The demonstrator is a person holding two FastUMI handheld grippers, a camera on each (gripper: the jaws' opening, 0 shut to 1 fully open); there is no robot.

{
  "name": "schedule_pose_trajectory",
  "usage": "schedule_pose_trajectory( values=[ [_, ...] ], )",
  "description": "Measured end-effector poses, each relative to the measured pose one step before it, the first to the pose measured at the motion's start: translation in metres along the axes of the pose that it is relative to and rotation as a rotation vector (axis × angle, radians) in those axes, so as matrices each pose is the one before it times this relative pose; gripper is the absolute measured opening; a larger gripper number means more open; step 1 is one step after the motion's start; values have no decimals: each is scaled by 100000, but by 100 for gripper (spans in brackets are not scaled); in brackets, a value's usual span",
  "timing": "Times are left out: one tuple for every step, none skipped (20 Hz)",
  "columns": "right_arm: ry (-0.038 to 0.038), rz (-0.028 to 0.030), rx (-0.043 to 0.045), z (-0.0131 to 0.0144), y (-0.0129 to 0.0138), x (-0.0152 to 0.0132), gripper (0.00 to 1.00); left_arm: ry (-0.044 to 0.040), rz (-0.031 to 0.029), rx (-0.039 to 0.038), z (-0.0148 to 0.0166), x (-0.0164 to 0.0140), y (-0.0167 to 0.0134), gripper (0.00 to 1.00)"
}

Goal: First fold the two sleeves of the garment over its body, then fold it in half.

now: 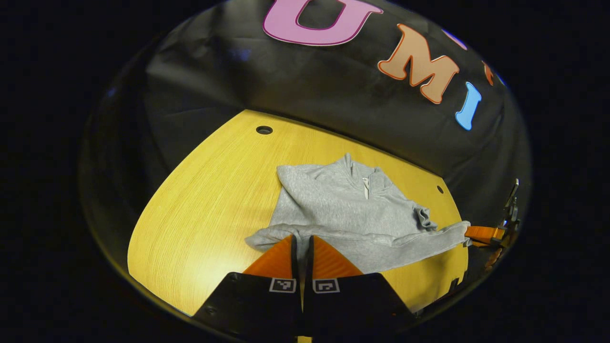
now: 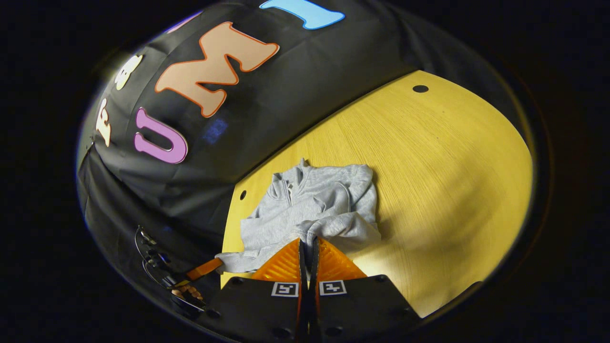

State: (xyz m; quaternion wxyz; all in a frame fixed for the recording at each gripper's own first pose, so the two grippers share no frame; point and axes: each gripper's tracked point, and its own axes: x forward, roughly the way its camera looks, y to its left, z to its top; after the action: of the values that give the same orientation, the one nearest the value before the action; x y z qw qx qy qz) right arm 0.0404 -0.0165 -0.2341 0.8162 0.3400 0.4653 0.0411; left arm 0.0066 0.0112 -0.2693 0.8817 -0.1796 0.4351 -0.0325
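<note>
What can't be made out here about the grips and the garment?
- Left gripper: fingertips meet at the grey garment's hem; pinched cloth hidden, left gripper view.
- Right gripper: likewise, right gripper view.
- Sleeves: folds hide their lie.
- Table: near edge cut off.

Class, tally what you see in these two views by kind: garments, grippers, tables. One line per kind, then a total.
Garments: 1, the grey sweatshirt
Grippers: 2, the left gripper and the right gripper
Tables: 1, the yellow table
Total: 4
</note>
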Motion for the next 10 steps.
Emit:
schedule_pose_trajectory(
  values=[
    [679, -267, 2597, 257, -161, 847, 1, 390, 78, 319, 448, 759, -11, 0],
    [725, -1066, 1938, 375, -308, 908, 1, 978, 413, 303, 248, 924, 69, 0],
    [714, -1200, 1262, 312, -246, 909, 2, 1434, 569, 210, 161, 902, 60, 0],
    [327, -1385, 700, 318, -227, 1108, 2, 1748, 711, 183, -9, 1177, 81, 0],
    [146, -1113, 234, 231, -202, 777, 2, 1242, 859, 623, 92, 918, 103, 0],
    [798, -1241, 212, 122, -296, 828, 2, 1134, 803, 705, -44, 908, 117, 0],
    [887, -432, 382, 8, -133, 924, 2, 1083, 866, 676, -10, 822, 147, 0],
    [448, -1157, 324, 144, -290, 716, 2, 1207, 505, 374, -44, 661, 69, 0],
    [468, -1263, 837, 64, -418, 685, 2, 712, 236, -606, 106, 573, 79, 0],
    [321, -867, 847, 126, -162, 715, 2, 171, -146, -1479, 156, 437, -39, 0]
  ],
)
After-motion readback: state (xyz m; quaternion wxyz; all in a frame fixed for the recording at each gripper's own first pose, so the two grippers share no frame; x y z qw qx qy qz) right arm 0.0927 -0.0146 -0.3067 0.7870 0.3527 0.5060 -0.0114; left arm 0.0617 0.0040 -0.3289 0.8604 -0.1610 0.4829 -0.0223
